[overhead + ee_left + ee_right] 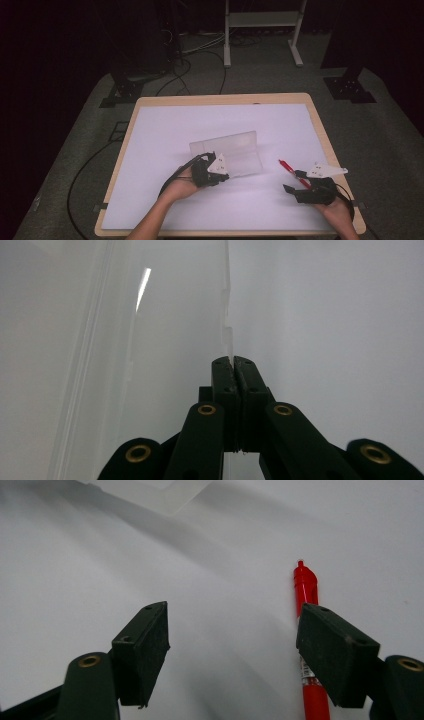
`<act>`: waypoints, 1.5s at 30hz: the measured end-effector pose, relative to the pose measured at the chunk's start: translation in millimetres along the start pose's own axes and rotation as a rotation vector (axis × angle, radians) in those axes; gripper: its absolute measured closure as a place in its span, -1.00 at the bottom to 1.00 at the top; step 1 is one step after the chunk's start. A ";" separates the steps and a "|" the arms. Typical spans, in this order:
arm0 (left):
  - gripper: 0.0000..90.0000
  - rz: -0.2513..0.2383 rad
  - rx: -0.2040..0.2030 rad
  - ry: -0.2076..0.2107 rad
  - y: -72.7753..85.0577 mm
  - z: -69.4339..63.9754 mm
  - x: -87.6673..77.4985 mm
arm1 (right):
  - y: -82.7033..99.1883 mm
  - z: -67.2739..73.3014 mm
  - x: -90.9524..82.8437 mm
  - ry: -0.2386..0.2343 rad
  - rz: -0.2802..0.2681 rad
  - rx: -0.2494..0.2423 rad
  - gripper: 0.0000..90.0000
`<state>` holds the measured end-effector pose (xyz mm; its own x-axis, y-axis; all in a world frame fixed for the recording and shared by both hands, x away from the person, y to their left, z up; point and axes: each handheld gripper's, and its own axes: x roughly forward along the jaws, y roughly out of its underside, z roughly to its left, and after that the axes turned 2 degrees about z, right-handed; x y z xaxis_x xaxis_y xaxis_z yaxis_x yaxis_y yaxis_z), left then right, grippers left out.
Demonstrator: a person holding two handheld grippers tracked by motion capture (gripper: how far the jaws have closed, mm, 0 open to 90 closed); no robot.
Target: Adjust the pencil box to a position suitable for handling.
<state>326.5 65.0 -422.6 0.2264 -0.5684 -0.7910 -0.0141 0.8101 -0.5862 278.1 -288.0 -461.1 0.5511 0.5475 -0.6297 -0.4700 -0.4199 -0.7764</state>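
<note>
Looking along the right tool (232,645) reveals a red pen (305,587) beside it.

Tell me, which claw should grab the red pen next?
The right claw, probably. Its jaws stand open with the red pen lying on the table just beside one jaw. The left claw is busy: it is pinched shut on the edge of the clear plastic case.
</note>
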 end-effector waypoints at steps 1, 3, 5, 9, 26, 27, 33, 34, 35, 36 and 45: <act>0.99 0.002 0.002 0.008 0.0 -1.6 1.8 | 0.0 -0.2 0.0 0.001 0.000 0.001 -0.37; 0.99 0.007 0.009 0.019 0.3 -3.5 4.4 | -0.1 -0.4 0.2 0.002 0.000 -0.001 -0.37; 0.99 0.007 0.006 0.029 0.8 -5.0 6.8 | 0.0 -0.3 0.3 0.002 0.001 -0.001 -0.37; 0.98 0.011 0.009 0.046 1.0 -8.3 11.6 | 0.0 -0.7 0.4 0.003 0.001 -0.001 -0.37; 0.98 0.038 -0.006 0.092 5.1 -7.5 22.6 | 0.8 -1.8 0.4 0.005 0.005 0.000 -0.37; 0.98 0.040 -0.008 0.094 5.3 -7.2 22.8 | 1.0 -2.0 0.2 0.006 0.006 0.004 -0.37; 0.97 0.052 -0.014 0.109 6.0 -7.1 25.2 | 1.8 -2.8 -0.6 0.007 0.006 0.005 -0.37; 0.97 0.052 -0.017 0.113 6.2 -7.0 25.7 | 1.9 -2.9 -0.7 0.006 0.007 0.003 -0.37; 0.97 0.052 -0.017 0.113 6.2 -7.0 25.7 | 1.9 -2.9 -0.7 0.006 0.007 0.003 -0.37; 0.97 0.052 -0.019 0.115 6.2 -7.0 26.1 | 2.0 -3.0 -0.8 0.006 0.007 0.002 -0.37; 0.83 0.032 -0.036 0.123 6.1 -5.7 21.5 | 2.5 -3.6 0.4 0.004 0.015 0.007 -0.37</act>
<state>325.7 57.0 -444.2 0.1037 -0.5573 -0.8238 -0.0544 0.8238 -0.5642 279.6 -291.5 -463.4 0.5470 0.5383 -0.6411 -0.4827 -0.4229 -0.7669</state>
